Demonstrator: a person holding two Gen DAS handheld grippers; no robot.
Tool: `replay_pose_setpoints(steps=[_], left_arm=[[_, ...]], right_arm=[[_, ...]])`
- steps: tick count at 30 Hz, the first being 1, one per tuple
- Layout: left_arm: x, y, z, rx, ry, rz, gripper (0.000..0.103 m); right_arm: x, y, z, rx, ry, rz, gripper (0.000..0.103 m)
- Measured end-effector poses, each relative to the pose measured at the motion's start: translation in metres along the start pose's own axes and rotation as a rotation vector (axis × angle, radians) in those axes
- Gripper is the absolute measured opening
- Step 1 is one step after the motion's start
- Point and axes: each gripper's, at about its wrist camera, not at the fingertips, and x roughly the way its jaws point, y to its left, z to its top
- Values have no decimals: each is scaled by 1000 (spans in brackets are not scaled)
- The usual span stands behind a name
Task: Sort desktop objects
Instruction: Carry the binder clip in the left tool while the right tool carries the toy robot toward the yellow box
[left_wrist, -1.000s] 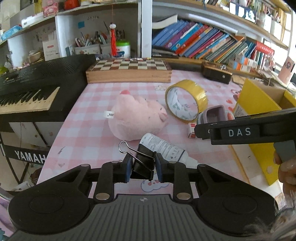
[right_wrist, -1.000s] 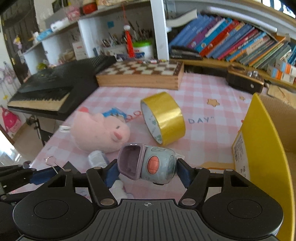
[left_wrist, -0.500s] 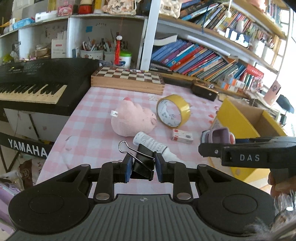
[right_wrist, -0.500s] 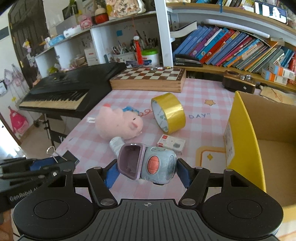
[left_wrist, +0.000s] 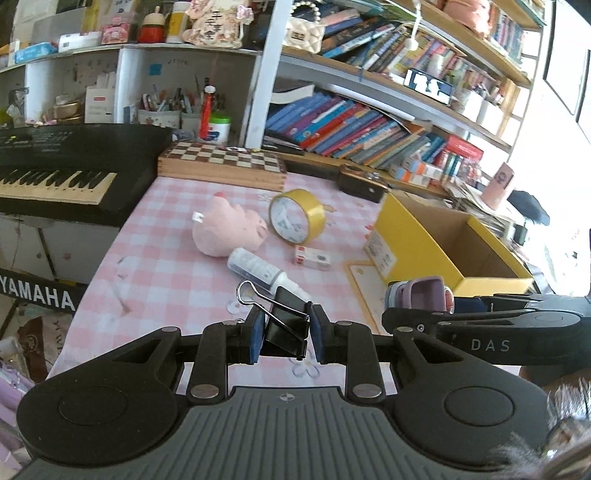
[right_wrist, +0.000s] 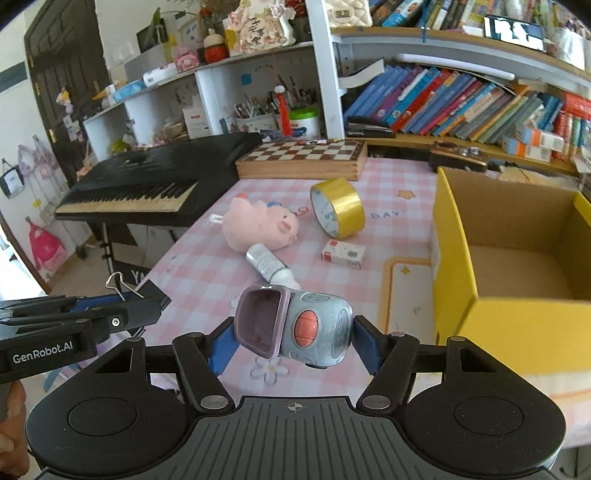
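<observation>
Both grippers higher; box (right_wrist: 454, 240) seemingly empty.

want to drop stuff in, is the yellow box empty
Seems empty: the right wrist view shows bare cardboard floor in the box; its near corner is hidden by the front wall.

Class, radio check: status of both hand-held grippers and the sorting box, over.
Left hand-held gripper shut on binder clip. Right hand-held gripper shut on grey toy. Yellow box open, path unobstructed.

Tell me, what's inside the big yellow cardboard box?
The yellow cardboard box shows only bare brown floor and walls. Its near yellow wall hides the front part of the floor.
</observation>
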Motion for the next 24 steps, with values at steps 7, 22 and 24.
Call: replay_pose_setpoints(steps=[7, 22, 24], left_arm=[[-13, -12, -12, 38, 6, -39, 24], [-24, -36, -27, 93, 21, -117, 24], [-22, -41, -28, 100, 27, -133, 24]], right_arm=[[-18, 4, -20, 27, 4, -22, 67], [-49, -8, -53, 105, -4, -89, 67], [-54, -13, -58, 124, -5, -107, 67]])
